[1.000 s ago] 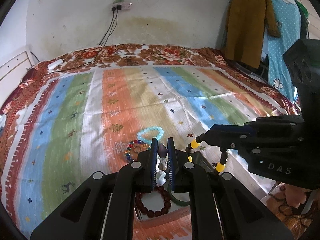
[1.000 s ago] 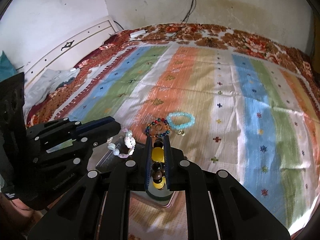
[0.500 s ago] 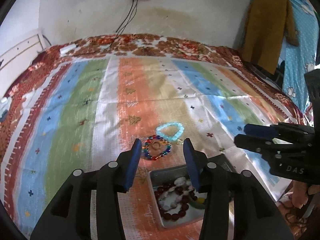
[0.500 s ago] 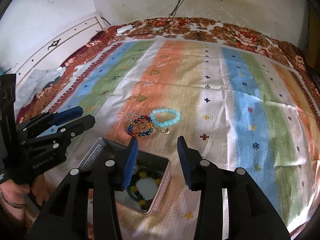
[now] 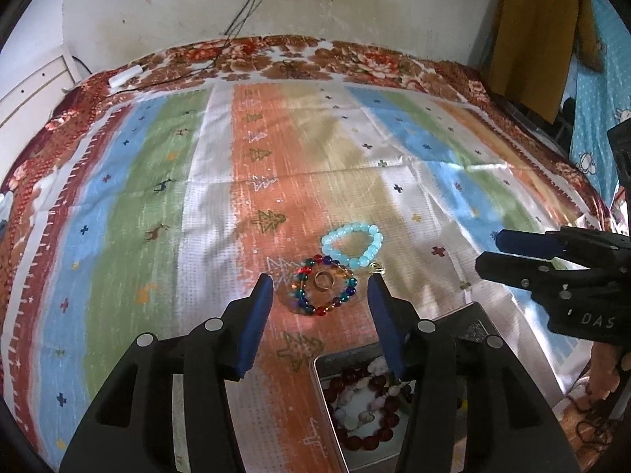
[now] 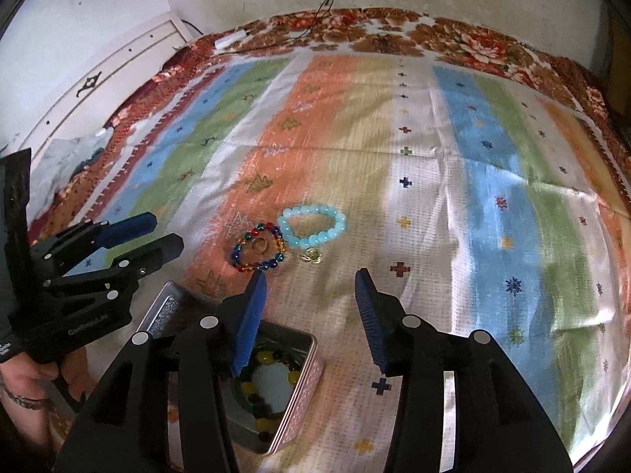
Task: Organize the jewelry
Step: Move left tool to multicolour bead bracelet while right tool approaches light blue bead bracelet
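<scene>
Jewelry is lying in two places on the bed: a multicoloured bead bracelet [image 5: 321,289] and a pale blue bead bracelet [image 5: 352,245] are touching each other on the orange stripe of the striped bedspread [image 5: 165,213], and more beaded bracelets are sitting inside the metal tin [image 6: 294,370] near the bed's near edge. We are holding the left tool [image 5: 320,317] above the multicoloured bracelet, which is showing between its blue pads; its jaws are opening and nothing is gripped. We are holding the right tool [image 6: 309,309] just past the tin, short of the two loose bracelets, its jaws also opening and empty. Both tools are pointing steeply down at the bedspread, side by side, with a hand [image 6: 23,378] partly showing behind the left one. Beyond the bracelets the bedspread is stretching toward the far edge by the wall [image 5: 355,8].
</scene>
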A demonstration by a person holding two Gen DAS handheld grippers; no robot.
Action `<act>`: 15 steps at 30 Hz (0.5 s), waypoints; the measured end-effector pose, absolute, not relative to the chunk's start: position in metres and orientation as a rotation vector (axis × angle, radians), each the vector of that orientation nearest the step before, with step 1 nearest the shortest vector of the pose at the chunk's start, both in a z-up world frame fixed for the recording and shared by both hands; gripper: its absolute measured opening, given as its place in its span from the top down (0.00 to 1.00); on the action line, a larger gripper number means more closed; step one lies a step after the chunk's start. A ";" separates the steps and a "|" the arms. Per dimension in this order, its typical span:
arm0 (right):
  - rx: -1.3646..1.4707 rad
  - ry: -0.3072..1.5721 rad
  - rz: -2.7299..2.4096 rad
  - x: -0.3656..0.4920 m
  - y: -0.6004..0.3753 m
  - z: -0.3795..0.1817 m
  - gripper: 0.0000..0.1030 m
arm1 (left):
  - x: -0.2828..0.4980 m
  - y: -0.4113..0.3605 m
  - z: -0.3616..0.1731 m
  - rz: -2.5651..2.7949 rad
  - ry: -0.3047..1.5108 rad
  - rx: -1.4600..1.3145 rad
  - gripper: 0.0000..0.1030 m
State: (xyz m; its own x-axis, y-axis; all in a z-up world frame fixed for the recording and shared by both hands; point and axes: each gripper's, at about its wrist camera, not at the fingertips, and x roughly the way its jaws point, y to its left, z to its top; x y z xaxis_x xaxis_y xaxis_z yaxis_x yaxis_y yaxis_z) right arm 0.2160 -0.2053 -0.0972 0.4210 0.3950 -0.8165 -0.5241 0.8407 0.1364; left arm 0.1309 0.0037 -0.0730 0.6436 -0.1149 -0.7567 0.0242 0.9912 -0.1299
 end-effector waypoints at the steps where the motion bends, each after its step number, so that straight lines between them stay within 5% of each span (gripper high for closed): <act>1: -0.148 0.986 0.577 0.219 -0.203 -0.099 0.55 | 0.133 0.004 -0.074 -0.081 0.874 -0.113 0.51; 15: -0.144 1.031 0.557 0.237 -0.198 -0.110 0.55 | 0.151 0.007 -0.090 -0.110 0.971 -0.170 0.47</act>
